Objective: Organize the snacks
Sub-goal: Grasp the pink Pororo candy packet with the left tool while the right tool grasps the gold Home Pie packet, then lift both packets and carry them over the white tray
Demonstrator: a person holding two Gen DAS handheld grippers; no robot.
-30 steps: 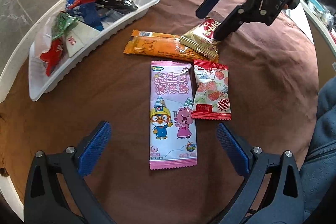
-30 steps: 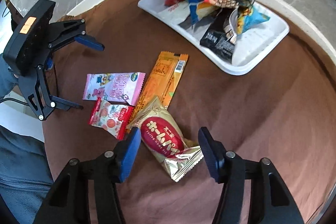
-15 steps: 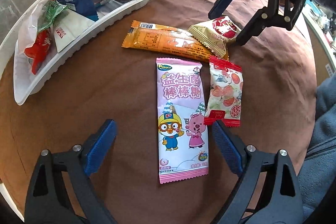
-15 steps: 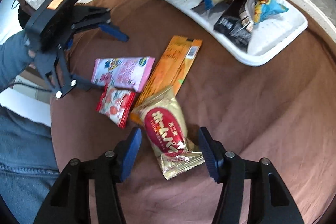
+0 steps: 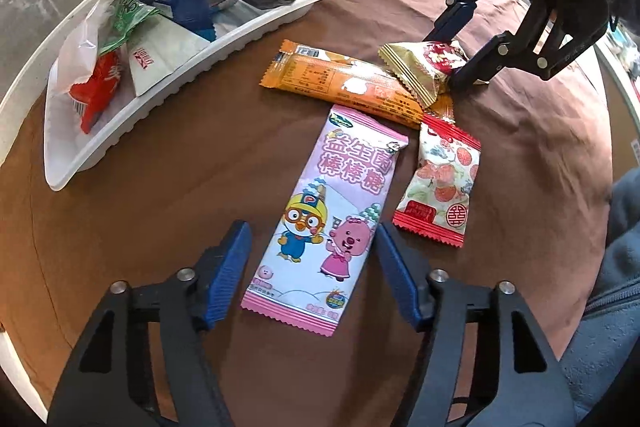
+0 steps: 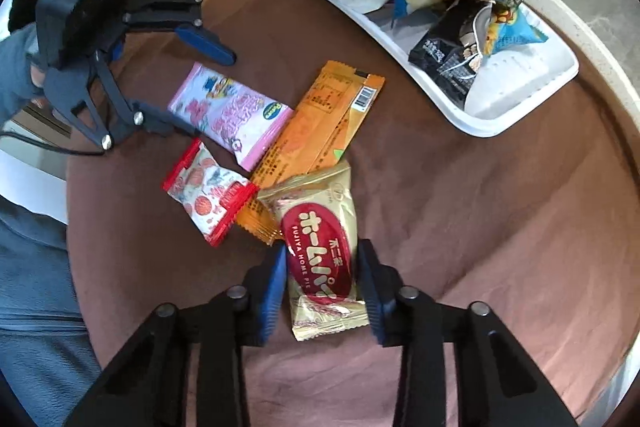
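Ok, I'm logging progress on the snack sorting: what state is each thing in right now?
Tray: holds a pile of wrappers, part bare.
Pink pack: flat on the cloth, between the left gripper's closing jaws.
Gold pack: on the cloth, between the right gripper's closing jaws.
Orange bar: flat, partly under the gold pack.
Red candy pack: flat, untouched.
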